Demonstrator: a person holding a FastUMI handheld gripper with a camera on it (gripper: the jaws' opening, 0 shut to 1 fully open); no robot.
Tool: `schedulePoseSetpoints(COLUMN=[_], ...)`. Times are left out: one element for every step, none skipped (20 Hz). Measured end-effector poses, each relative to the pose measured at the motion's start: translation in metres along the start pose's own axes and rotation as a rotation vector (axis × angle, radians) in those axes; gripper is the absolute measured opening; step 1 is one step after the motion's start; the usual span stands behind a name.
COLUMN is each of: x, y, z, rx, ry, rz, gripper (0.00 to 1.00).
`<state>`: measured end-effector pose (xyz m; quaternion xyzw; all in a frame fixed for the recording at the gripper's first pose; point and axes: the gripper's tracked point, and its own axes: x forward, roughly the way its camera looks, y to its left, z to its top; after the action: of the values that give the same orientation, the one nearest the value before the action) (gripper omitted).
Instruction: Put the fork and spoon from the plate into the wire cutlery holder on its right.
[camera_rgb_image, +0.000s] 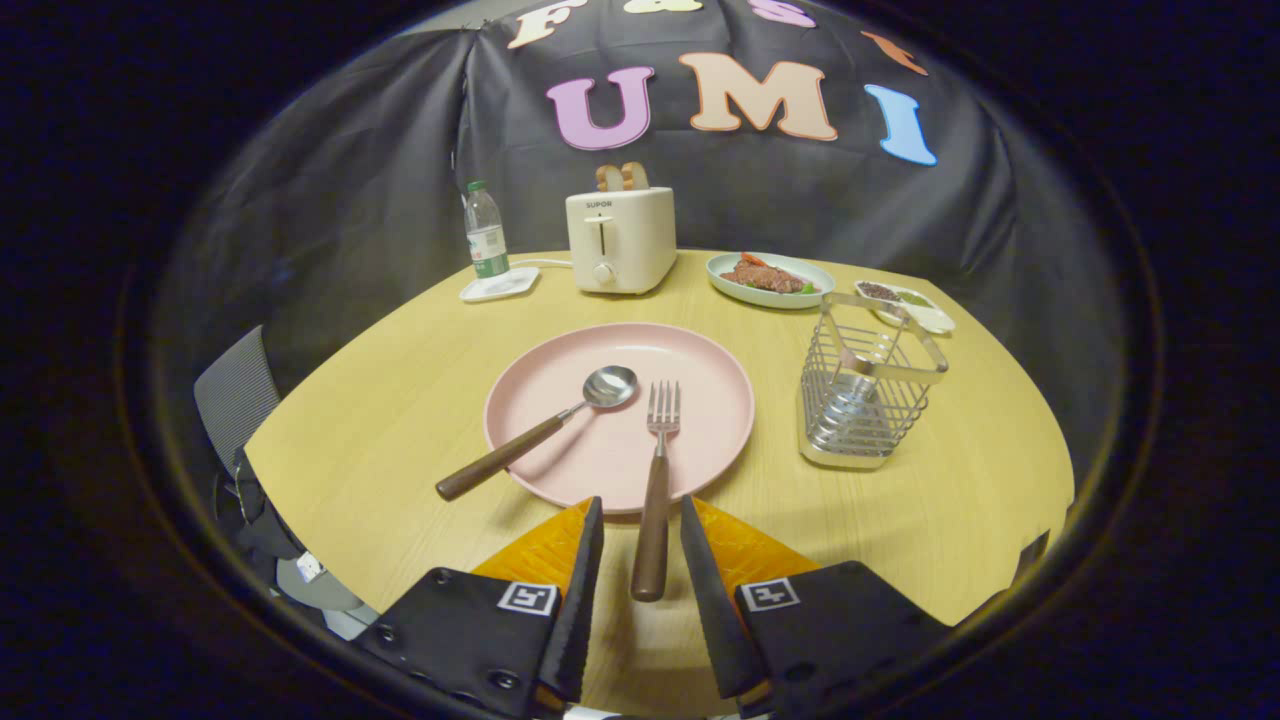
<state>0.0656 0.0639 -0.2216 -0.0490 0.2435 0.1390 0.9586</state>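
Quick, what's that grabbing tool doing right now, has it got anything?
Tool: open, holding nothing. The fork handle lies between its two fingers, which stand apart on either side without pressing on it.

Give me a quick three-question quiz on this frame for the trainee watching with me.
1. True or false: the fork lies with its handle between the fingers of the gripper.
2. Which item's handle sticks out past the rim of the pink plate to the left of the fingers: A) the spoon, B) the water bottle, C) the toaster?
3. What sits in the wire cutlery holder so far?

Key:
1. True; the fingers are open, not yet pressing on the handle.
2. A.
3. No cutlery; fork and spoon are on the plate.
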Motion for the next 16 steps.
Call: schedulePoseSetpoints(x=[-0.003, 0.002, 0.003, 0.001, 0.003, 0.019, 0.020, 0.007, 0.004, 0.004, 0.002, 0.002, 0.002, 0.000, -0.001, -0.003], y=[0.001, 0.002, 0.001, -0.001, -0.002, -0.004, -0.007, -0.007, -0.010, -0.012, -0.011, -0.010, -0.012, -0.013, -0.012, -0.012], z=[0.001, -0.001, -0.003, -0.001, -0.005, -0.006, -0.004, -0.002, 0.001, 0.001, 0.000, 0.002, 0.003, 0.006, 0.009, 0.013], rx=[-0.003, 0.000, -0.003, -0.002, -0.003, 0.004, 0.002, -0.001, -0.003, -0.005, -0.004, -0.003, -0.002, -0.001, 0.001, 0.003], ry=[0.005, 0.013, 0.020, 0.023, 0.031, 0.021, 0.029, 0.032, 0.027, 0.028, 0.030, 0.031, 0.029, 0.024, 0.017, 0.012], rz=[0.000, 0.008, -0.005, -0.006, -0.017, -0.023, -0.036, -0.045, -0.066, -0.076, -0.077, -0.077, -0.079, -0.082, -0.086, -0.087], gripper=[0.52, 0.44, 0.36, 0.31, 0.25, 0.22, 0.16, 0.16, 0.15, 0.14, 0.14, 0.13, 0.12, 0.11, 0.10, 0.09])
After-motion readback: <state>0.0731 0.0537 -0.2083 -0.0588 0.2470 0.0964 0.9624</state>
